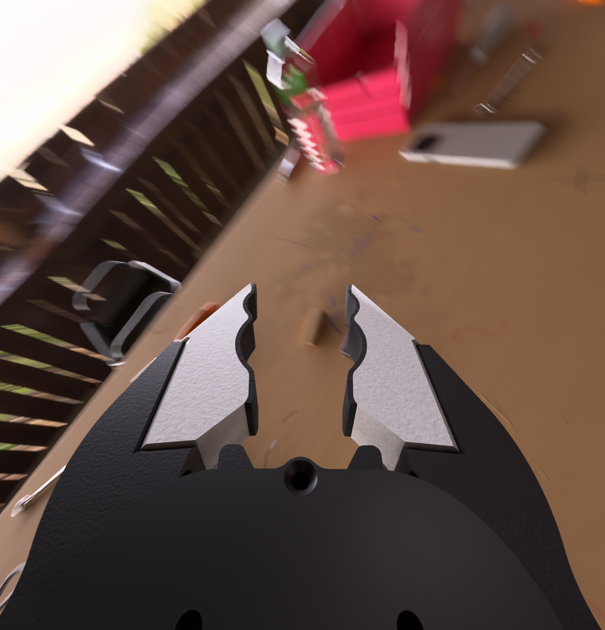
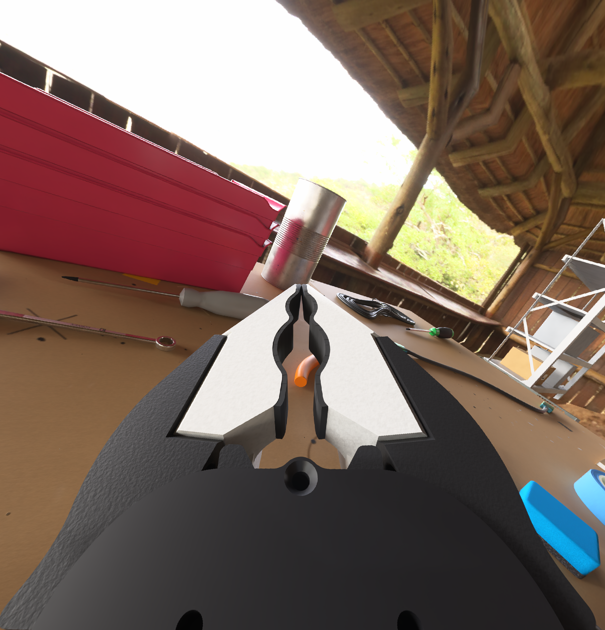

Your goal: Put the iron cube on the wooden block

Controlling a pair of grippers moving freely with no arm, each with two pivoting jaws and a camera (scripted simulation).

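The left gripper (image 1: 301,293) hangs over the brown table (image 1: 464,306) with its jaws spread and nothing between them. The whole left wrist view is smeared by blur. Just beyond the fingertips a small tan block (image 1: 312,326) lies on the table, and a dark grey lump (image 1: 349,344), partly hidden by the right finger, sits just beside it; the blur keeps me from saying whether that lump is the iron cube. Left of the block a black clamp (image 1: 123,306) overhangs the table edge. Farther off lie a grey phone (image 1: 471,145), a green-and-red packet (image 1: 304,109) and a red bin (image 1: 372,88); any print on the packet is too blurred to read. The right gripper (image 2: 301,289) is clenched tip to tip, grasping nothing. Under its fingers lies an orange tube (image 2: 304,370). To the left of that tube are a wrench (image 2: 89,329) with small stamped marks and a white-handled screwdriver (image 2: 205,300); right of it a blue sponge (image 2: 560,531), a black cable (image 2: 471,378) and a green screwdriver (image 2: 437,331). Beyond stand a steel can (image 2: 304,231) and black hangers (image 2: 372,308).
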